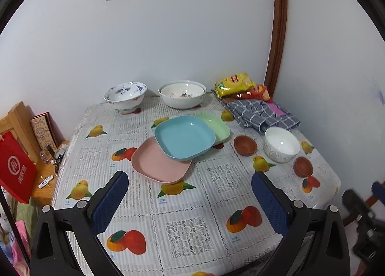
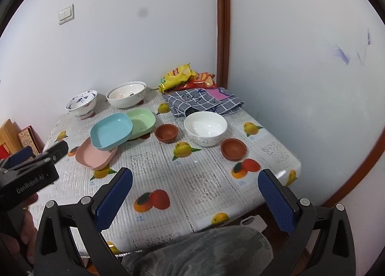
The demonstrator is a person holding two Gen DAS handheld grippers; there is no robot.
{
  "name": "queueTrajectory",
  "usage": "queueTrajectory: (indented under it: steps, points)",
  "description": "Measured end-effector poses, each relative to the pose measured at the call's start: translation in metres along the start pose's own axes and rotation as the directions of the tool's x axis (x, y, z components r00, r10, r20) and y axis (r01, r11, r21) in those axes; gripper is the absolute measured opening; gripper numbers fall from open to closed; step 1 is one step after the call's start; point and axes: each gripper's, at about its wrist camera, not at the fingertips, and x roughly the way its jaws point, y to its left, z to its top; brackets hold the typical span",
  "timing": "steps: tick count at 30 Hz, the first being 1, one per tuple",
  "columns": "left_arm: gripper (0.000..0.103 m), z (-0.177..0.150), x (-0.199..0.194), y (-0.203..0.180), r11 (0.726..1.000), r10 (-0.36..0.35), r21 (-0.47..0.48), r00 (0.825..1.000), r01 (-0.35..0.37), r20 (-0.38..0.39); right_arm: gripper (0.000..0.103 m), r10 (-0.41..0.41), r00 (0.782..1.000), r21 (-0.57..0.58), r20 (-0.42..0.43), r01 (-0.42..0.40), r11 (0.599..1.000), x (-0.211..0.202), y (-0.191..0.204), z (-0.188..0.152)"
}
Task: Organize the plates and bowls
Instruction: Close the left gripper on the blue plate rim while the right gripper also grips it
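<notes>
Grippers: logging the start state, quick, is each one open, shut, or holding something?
Left gripper: open, holding nothing.
Right gripper: open, holding nothing.

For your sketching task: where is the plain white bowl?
In both views the plain white bowl stands right of the plates, between two brown bowls, before the checked cloth.

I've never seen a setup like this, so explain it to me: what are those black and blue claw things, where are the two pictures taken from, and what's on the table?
A person holds two hand-held grippers, each with its own camera looking along its blue-padded fingers. One picture comes from the left gripper, the other from the right gripper. Both are open and hold nothing. On the table lie three overlapping plates: blue plate, pink plate, green plate. There are also bowls, a checked cloth and snack bags.
</notes>
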Motion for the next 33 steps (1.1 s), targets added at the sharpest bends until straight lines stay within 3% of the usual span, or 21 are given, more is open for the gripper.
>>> queueTrajectory:
  steps: [6, 14, 22, 26, 33]
  points:
    - [0.103, 0.01, 0.032, 0.016, 1.0, 0.013, -0.016, 0.999, -0.014, -0.038, 0.102, 0.088, 0.996, 0.031, 0.025, -0.088, 0.996, 0.023, 0.004, 0.016]
    - [0.103, 0.022, 0.079, 0.042, 0.998, 0.027, -0.048, 0.996, -0.031, -0.089, 0.102, 0.151, 0.988, 0.014, -0.018, -0.15, 0.989, 0.075, 0.024, 0.043]
    - [0.096, 0.032, 0.123, 0.067, 0.994, 0.068, -0.072, 0.991, -0.076, -0.115, 0.087, 0.226, 0.971, -0.047, -0.071, -0.23, 0.972, 0.137, 0.071, 0.074]
    - [0.093, 0.038, 0.146, 0.076, 0.992, 0.077, -0.085, 0.988, -0.089, -0.136, 0.085, 0.255, 0.962, -0.071, -0.096, -0.263, 0.962, 0.171, 0.102, 0.089]
    - [0.085, 0.047, 0.185, 0.083, 0.992, 0.073, -0.095, 0.984, -0.089, -0.162, 0.073, 0.289, 0.944, -0.062, -0.158, -0.302, 0.951, 0.231, 0.129, 0.086]
